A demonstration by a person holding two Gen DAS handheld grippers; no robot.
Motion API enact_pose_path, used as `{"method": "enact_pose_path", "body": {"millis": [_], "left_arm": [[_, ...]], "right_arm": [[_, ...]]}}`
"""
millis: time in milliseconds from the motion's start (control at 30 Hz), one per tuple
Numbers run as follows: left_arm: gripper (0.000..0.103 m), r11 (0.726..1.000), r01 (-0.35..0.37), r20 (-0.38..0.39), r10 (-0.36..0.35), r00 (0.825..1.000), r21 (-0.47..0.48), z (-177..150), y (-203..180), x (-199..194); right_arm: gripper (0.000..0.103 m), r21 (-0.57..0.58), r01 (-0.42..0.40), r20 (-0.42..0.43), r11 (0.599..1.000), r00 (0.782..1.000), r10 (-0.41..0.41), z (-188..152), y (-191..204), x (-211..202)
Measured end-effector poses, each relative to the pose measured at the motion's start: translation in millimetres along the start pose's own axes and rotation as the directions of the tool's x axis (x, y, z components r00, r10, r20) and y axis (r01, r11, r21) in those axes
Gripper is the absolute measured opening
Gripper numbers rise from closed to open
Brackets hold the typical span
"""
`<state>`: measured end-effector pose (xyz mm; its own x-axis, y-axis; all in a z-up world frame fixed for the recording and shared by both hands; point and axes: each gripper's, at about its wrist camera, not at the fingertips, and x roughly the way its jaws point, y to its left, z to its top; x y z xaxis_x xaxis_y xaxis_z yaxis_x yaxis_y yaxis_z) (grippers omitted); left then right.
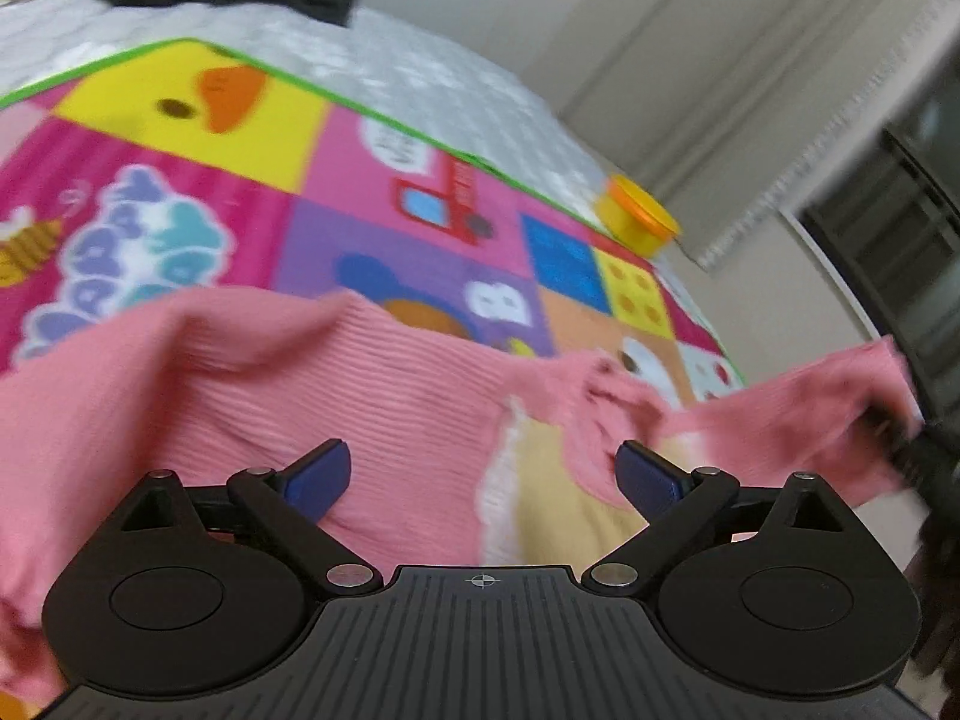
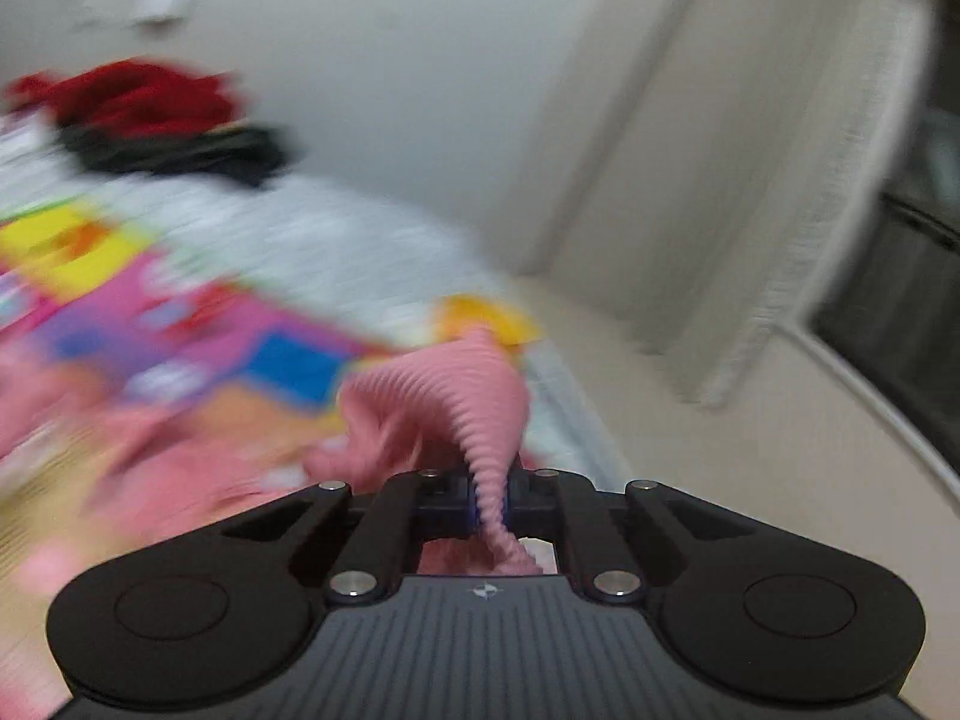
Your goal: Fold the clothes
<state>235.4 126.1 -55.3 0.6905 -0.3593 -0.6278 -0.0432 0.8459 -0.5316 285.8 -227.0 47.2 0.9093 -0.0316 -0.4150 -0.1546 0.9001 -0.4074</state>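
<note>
A pink ribbed sweater [image 1: 312, 396] lies spread across the colourful play mat [image 1: 336, 180] on the bed. My left gripper [image 1: 483, 474] hovers open just above the sweater's body, with nothing between its blue pads [image 1: 318, 474]. One sleeve [image 1: 798, 420] is pulled out to the right, up off the mat. My right gripper [image 2: 491, 501] is shut on that ribbed pink sleeve [image 2: 474, 402], which bunches up between the pads and sticks out ahead of them. The right gripper [image 1: 918, 450] also shows as a dark blur at the sleeve's end in the left wrist view.
A yellow tub with an orange lid [image 1: 639, 216] stands at the mat's far right corner. A heap of red and black clothes [image 2: 162, 120] lies at the far end of the white bed [image 1: 420, 72]. Past the bed's right side are the wall, a curtain [image 1: 780, 138] and a dark window.
</note>
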Motion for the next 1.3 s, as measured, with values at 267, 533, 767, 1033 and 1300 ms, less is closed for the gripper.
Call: {"method": "enact_pose_path", "body": {"millis": [267,533,767,1033,1300], "left_arm": [[0.098,0.979,-0.160,0.057,0.168,0.984,-0.122,11.1,37.3,-0.7],[0.098,0.922,-0.331,0.126,0.360,0.924,-0.202,23.3,63.6,-14.8],[0.100,0.979,-0.193,0.122,0.201,0.972,-0.069,19.0,29.7,-14.3],[0.100,0.987,-0.143,0.041,0.140,0.989,0.068,-5.9,-5.1,-20.2],[0.102,0.947,-0.154,-0.114,0.192,0.975,0.283,-71.8,-52.1,-63.3]], "right_arm": [[0.020,-0.054,0.152,-0.384,0.987,0.909,-0.161,-83.4,-16.3,120.3],[0.049,0.069,0.206,-0.340,0.976,0.925,-0.171,-91.7,-58.6,88.6],[0.073,0.308,-0.136,-0.314,0.942,0.920,0.235,-88.0,-67.6,0.5],[0.073,0.082,-0.409,-0.350,0.909,0.842,0.411,-127.7,-22.8,-111.1],[0.076,-0.366,-0.371,-0.318,0.854,0.912,0.260,-188.2,-6.8,-140.9]]}}
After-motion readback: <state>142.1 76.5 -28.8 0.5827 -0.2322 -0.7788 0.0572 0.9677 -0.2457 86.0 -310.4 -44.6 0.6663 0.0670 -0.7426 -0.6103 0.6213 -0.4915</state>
